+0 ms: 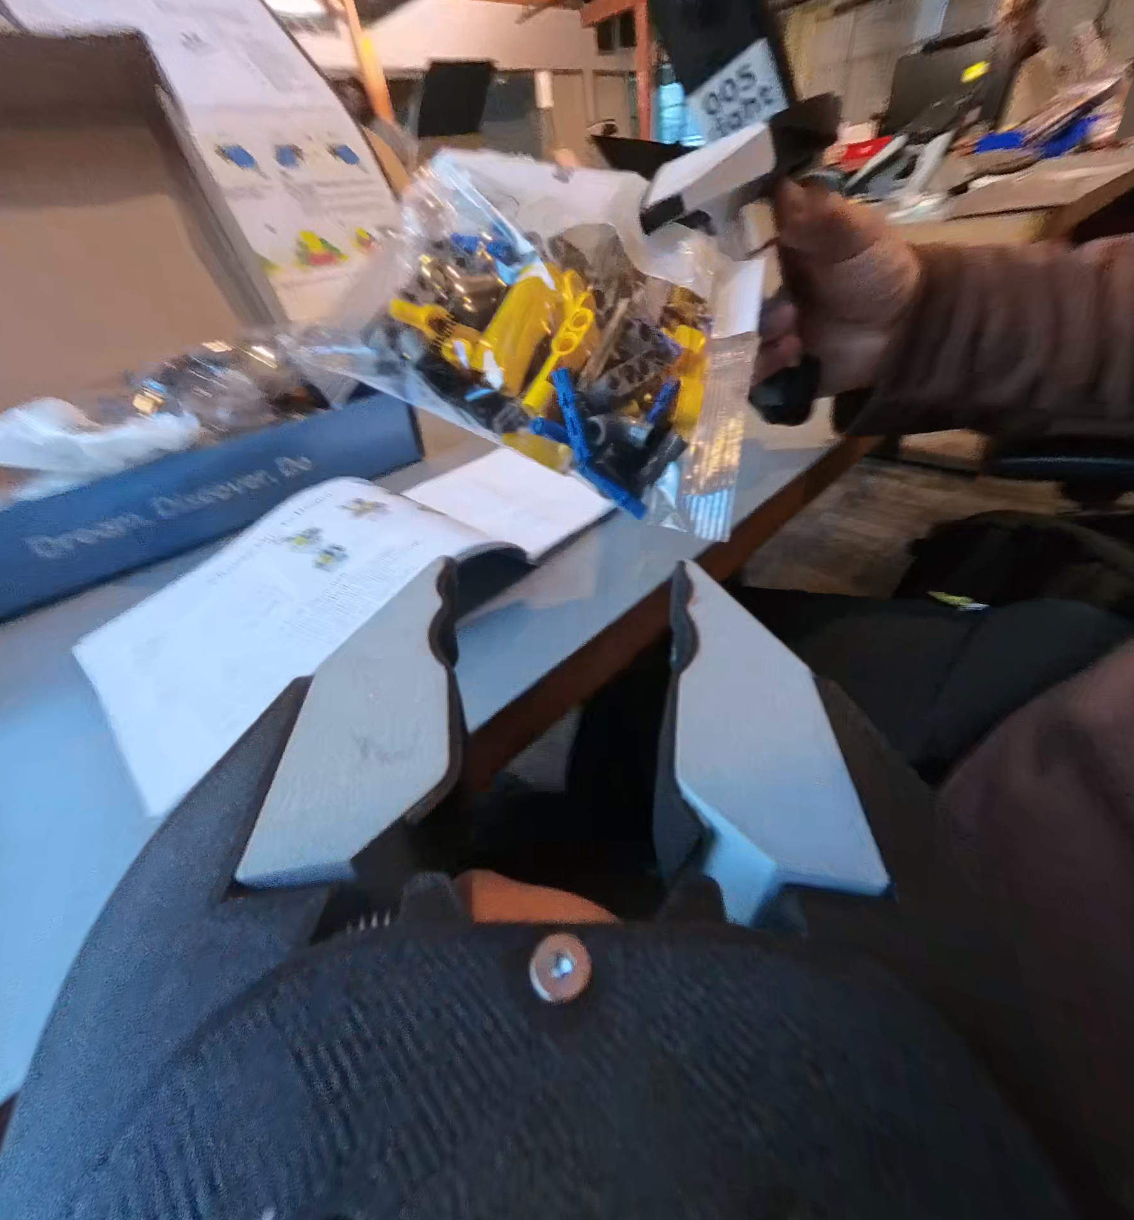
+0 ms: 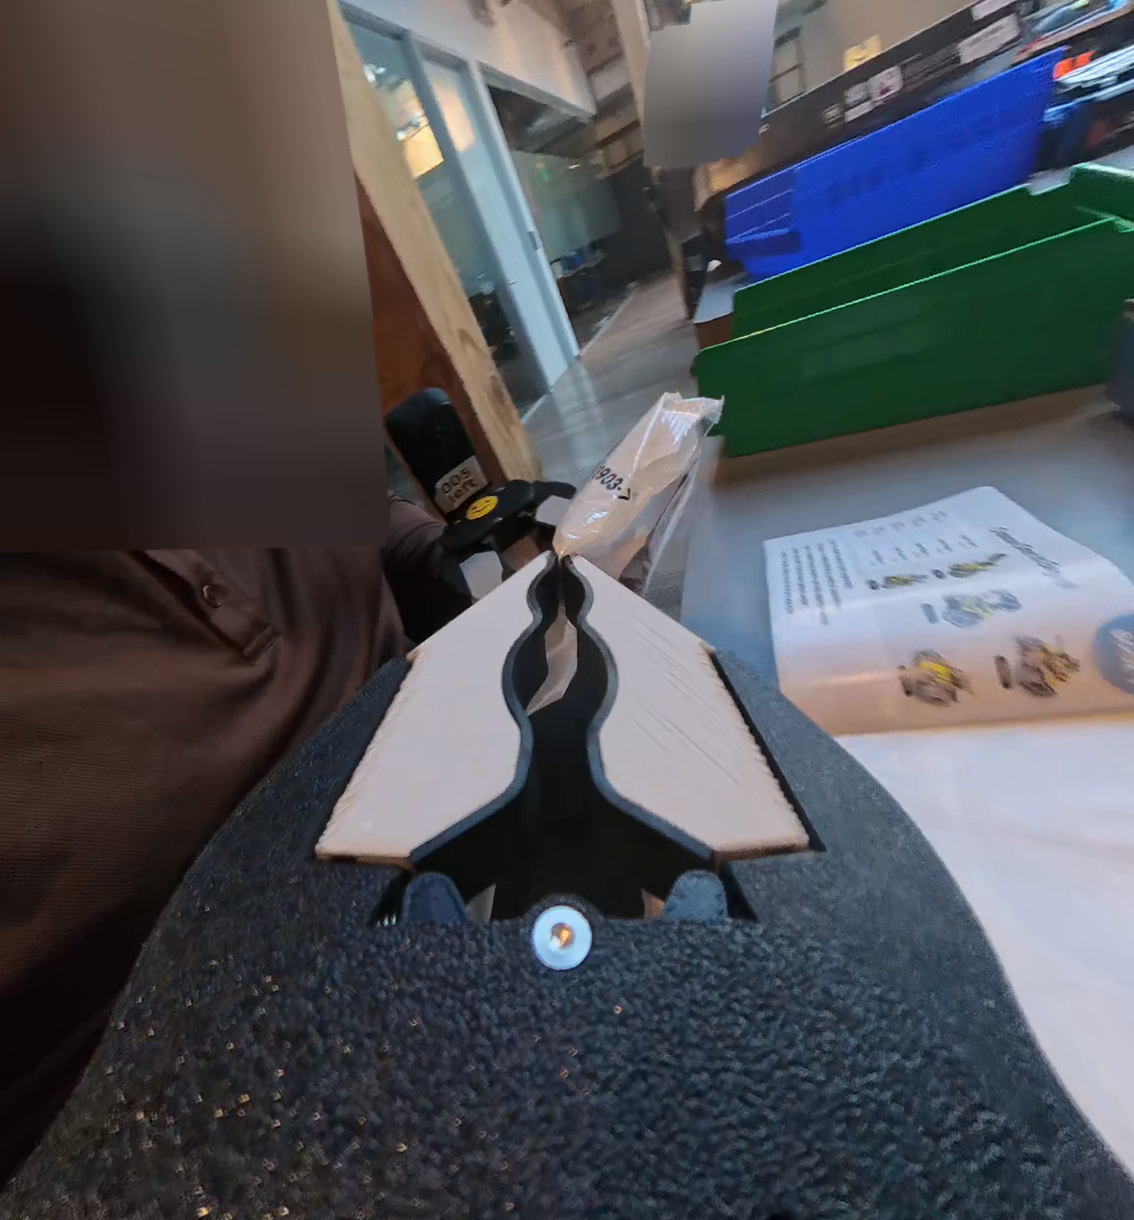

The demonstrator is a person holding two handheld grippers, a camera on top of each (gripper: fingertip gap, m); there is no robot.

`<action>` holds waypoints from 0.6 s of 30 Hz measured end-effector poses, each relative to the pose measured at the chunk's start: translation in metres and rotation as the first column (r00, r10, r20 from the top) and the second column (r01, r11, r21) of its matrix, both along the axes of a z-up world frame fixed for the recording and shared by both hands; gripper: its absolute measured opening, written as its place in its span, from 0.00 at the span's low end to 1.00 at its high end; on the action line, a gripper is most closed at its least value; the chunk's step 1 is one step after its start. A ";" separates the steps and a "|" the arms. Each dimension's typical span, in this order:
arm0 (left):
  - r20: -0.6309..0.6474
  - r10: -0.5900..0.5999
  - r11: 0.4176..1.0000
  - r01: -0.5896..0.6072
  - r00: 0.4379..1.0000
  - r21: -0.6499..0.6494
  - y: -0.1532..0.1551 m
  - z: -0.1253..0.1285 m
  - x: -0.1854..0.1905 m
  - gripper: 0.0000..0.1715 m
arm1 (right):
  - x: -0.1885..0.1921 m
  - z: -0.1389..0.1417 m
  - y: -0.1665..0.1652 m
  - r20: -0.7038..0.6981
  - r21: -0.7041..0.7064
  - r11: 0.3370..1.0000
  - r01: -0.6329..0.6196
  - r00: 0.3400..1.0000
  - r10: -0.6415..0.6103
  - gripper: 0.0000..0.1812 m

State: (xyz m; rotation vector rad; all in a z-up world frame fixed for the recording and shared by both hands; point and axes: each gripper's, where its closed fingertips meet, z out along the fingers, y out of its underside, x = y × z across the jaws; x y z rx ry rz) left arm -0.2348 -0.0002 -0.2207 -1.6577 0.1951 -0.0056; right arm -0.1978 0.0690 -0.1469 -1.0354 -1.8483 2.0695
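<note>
A clear plastic bag [image 1: 551, 343] full of yellow, blue and black building pieces hangs in the air above the grey table's [image 1: 584, 581] edge. My right gripper [image 1: 663, 211] is shut on the bag's top edge and holds it up. In the right wrist view the right gripper [image 2: 561, 561] pinches the bag [image 2: 637, 488] at its fingertips. My left gripper [image 1: 564, 594] is open and empty, below and in front of the bag, over the table edge. It shows far off in the right wrist view [image 2: 485, 515].
An open instruction booklet [image 1: 326, 594] lies on the table and also shows in the right wrist view [image 2: 960, 614]. A blue cardboard box [image 1: 175, 488] with more bags and a raised lid [image 1: 89, 218] stands at the left. Green bins [image 2: 934, 330] and a blue bin [image 2: 894, 171] stand beyond the table. My right fingertips sit around 11 cm from my left ones.
</note>
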 end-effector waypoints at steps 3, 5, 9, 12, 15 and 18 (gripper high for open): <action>0.229 -0.154 0.985 0.168 0.961 -0.045 -0.008 -0.003 0.023 0.44 | -0.005 -0.002 -0.021 0.008 0.002 0.998 -0.063 0.998 0.063 0.00; 0.384 -0.262 0.957 0.288 0.885 -0.012 -0.013 0.006 0.038 0.44 | -0.008 -0.008 -0.034 0.024 0.008 0.997 -0.081 0.996 0.081 0.00; 0.495 -0.261 0.951 0.308 0.829 -0.014 -0.011 0.004 0.031 0.27 | -0.010 -0.017 -0.053 0.049 0.049 0.995 -0.085 0.995 0.083 0.00; 0.536 -0.316 0.931 0.364 0.783 0.017 -0.013 0.009 0.031 0.14 | -0.005 -0.017 -0.058 0.044 0.086 0.994 -0.070 0.997 0.066 0.01; 0.534 -0.335 0.919 0.393 0.777 0.004 -0.011 0.006 0.033 0.14 | 0.000 -0.014 -0.051 0.056 0.094 0.994 -0.050 0.997 0.045 0.09; 0.531 -0.339 0.912 0.411 0.777 -0.019 -0.008 0.001 0.037 0.11 | -0.004 -0.006 -0.030 0.087 -0.001 1.000 0.023 0.996 -0.023 0.19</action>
